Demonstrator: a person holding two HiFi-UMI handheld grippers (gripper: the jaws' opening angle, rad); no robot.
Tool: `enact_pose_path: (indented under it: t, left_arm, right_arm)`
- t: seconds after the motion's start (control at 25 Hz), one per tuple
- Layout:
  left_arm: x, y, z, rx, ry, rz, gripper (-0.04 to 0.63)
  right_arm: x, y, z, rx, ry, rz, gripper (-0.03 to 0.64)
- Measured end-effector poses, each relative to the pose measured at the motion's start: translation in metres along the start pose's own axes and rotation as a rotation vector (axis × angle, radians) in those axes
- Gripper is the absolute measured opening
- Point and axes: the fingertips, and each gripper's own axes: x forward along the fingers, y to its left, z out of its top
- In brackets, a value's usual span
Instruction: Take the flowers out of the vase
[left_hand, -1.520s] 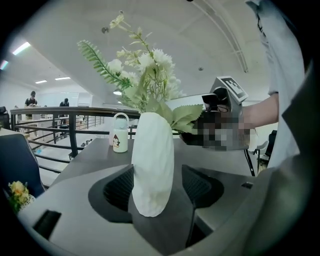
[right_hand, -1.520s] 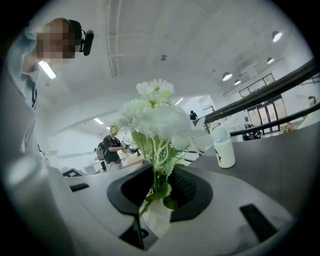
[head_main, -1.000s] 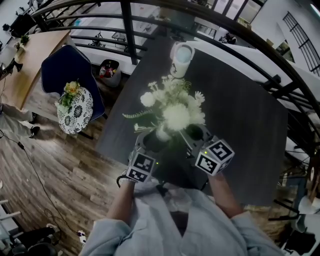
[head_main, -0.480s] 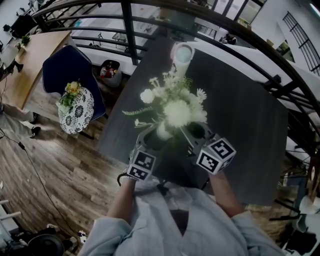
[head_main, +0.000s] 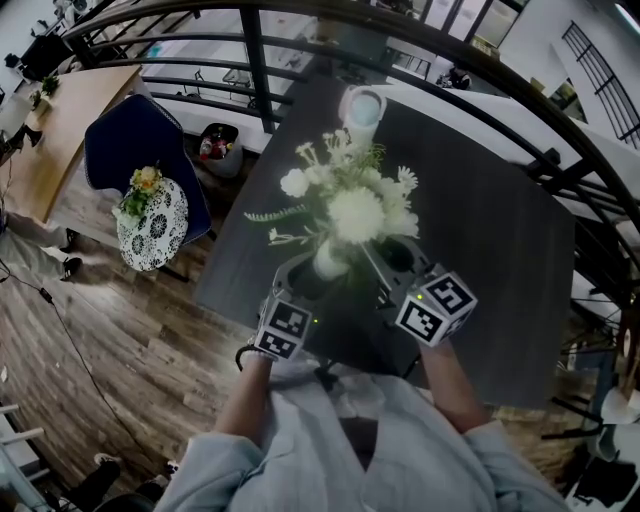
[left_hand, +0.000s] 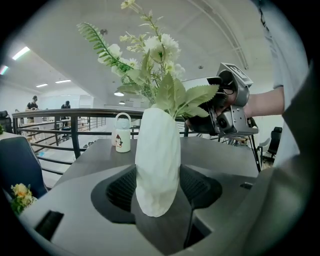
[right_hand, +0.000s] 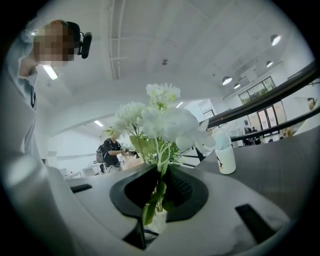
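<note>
While L claw (left_hand: 159, 186) clamps white vase (left_hand: 157, 145), R claw (right_hand: 161, 194) nearly closed, pinching flower stems (right_hand: 160, 165) just above rim

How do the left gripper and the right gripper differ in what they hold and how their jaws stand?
The left gripper grips the white vase by its body; the right gripper grips the flowers by their stems. The left gripper's jaws stand wide apart around the white vase; the right gripper's jaws are nearly together. Both are closed on something, and each carries a marker cube.
</note>
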Motion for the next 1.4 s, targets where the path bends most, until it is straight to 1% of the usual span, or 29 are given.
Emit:
enact_pose_path:
  t: [0.52, 0.8, 1.08, 1.24, 1.4]
  left_arm:
    - [0.002, 0.001, -0.001, 0.007, 0.006, -0.008, 0.273]
    - [-0.001, 0.000, 0.003, 0.006, 0.002, -0.007, 0.273]
    - [0.000, 0.001, 0.002, 0.006, 0.003, -0.008, 0.272]
    - [0.002, 0.000, 0.002, 0.007, 0.004, -0.011, 0.272]
    - [0.001, 0.007, -0.004, 0.006, 0.003, -0.012, 0.272]
  right_arm:
    - [-0.004, 0.006, 0.034, -0.013, -0.080, -0.001, 0.048]
    - [-0.012, 0.012, 0.063, -0.012, -0.136, -0.007, 0.046]
    - [-0.021, 0.019, 0.089, -0.017, -0.198, 0.011, 0.046]
    - [-0.027, 0.022, 0.103, -0.002, -0.230, 0.023, 0.046]
    - [-0.028, 0.024, 0.112, -0.009, -0.262, 0.016, 0.046]
